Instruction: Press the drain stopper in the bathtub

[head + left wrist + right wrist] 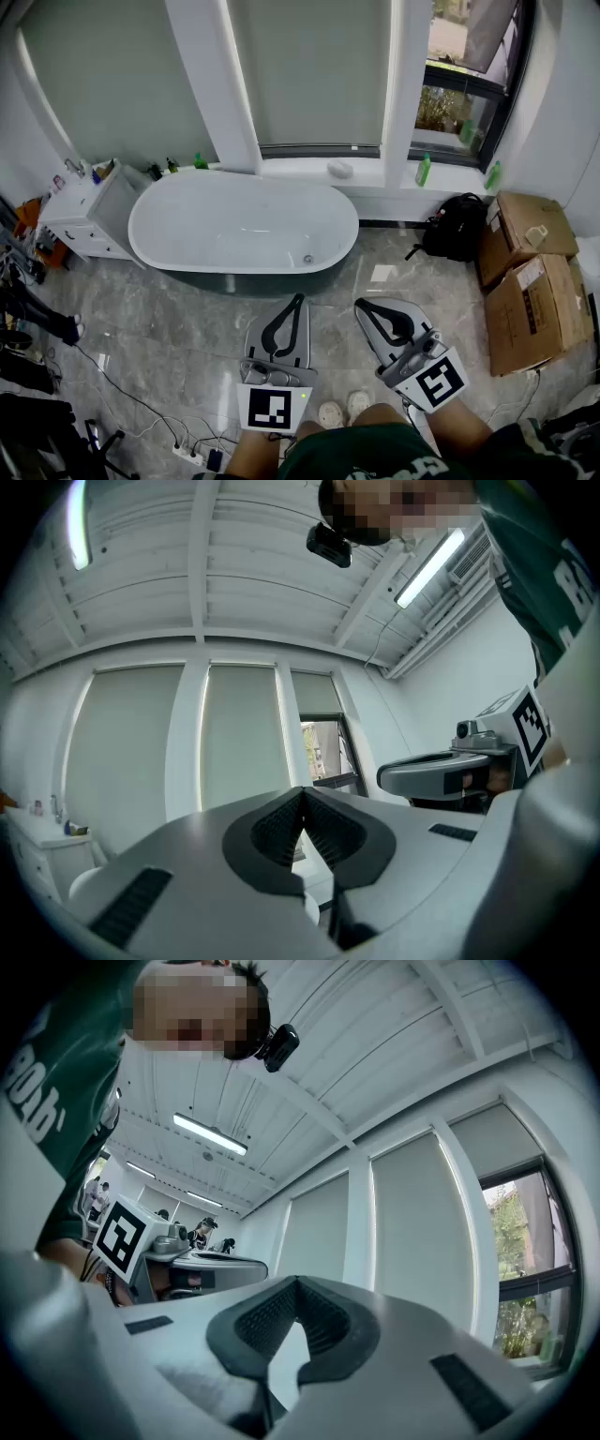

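A white oval bathtub stands on the marble floor ahead of me in the head view. Its small round drain stopper sits on the tub floor near the right end. My left gripper and right gripper are held side by side, well short of the tub and apart from it. Both are shut with nothing between the tips. The left gripper view and the right gripper view look level at the blinds and ceiling; neither shows the stopper, and only an edge of the tub appears low in the left one.
A white cabinet with bottles stands at the tub's left end. A black backpack and cardboard boxes lie at the right. Cables and a power strip run across the floor at lower left. Bottles stand on the window sill.
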Tool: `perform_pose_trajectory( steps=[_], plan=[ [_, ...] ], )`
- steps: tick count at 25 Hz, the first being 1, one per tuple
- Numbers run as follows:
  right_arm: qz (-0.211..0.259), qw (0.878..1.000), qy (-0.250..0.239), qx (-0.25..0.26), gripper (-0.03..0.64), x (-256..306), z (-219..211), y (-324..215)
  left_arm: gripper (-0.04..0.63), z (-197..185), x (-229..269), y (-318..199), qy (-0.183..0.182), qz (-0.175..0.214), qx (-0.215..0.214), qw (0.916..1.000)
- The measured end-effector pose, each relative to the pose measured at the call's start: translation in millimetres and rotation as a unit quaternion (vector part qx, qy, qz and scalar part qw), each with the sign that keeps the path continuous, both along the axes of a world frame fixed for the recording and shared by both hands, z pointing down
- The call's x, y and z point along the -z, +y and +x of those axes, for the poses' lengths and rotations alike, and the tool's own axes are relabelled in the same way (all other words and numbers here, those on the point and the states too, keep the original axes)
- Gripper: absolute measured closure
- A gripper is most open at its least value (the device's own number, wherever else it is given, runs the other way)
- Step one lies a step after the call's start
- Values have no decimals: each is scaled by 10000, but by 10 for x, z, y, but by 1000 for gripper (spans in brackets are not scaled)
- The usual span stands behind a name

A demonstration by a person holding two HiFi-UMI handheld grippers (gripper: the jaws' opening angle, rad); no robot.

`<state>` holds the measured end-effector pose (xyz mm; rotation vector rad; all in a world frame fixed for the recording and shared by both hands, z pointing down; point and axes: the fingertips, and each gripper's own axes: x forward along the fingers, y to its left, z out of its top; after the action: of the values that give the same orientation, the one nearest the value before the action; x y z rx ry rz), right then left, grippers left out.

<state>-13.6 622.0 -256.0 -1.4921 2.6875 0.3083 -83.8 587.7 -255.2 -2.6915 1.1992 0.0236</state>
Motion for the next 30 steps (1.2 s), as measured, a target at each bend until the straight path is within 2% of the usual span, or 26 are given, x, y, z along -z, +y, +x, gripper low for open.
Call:
perform_pose_trajectory(
  steps=[5, 10, 21, 30],
  plan=[
    [-81, 10000, -43, -5, 603, -40, 97, -33, 588, 99, -32, -30, -197, 24, -24, 9998],
    [-31, 9999, -125, 80, 603, -57, 221, -29, 588, 205, -82, -61, -137, -128, 20, 9998],
    [1, 9996, -254, 142, 601, -56, 580, -4, 588, 551, -73, -15, -246, -134, 91, 9996],
    [111, 9992, -331, 183, 601, -23, 869, 119, 588, 817, -20, 79, -103, -168, 173, 9997]
  ],
)
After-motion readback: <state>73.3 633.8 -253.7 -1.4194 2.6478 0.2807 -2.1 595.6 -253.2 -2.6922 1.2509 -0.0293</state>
